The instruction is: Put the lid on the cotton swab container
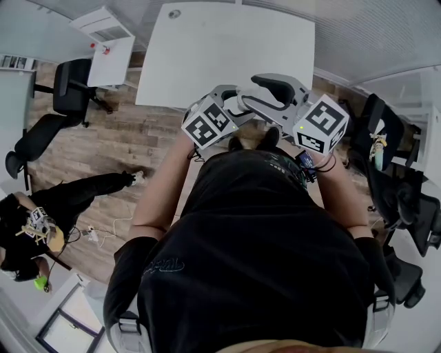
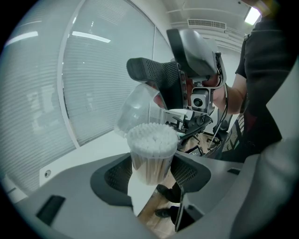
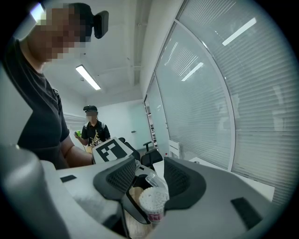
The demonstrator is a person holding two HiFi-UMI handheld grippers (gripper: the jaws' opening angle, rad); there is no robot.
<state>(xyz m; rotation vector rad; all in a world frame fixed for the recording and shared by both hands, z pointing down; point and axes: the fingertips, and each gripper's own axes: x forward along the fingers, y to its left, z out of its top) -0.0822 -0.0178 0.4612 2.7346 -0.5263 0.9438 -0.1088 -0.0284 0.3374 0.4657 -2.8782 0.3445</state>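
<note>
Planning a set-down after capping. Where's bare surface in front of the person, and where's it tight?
Free: nearly all of the white table, from the round grommet at its far edge to the near edge. Crowded: only by the near edge, where the left gripper, shut on the cotton swab container, meets the open right gripper around the lid.

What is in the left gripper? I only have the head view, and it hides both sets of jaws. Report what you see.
Observer: The left gripper is shut on the cotton swab container, which is open-topped.
Operator: Find the lid.
Observer: The clear lid is tilted at the container's top, not seated on it.
Operator: Check the right gripper.
Observer: The right gripper is open, with the lid between its jaws.
</note>
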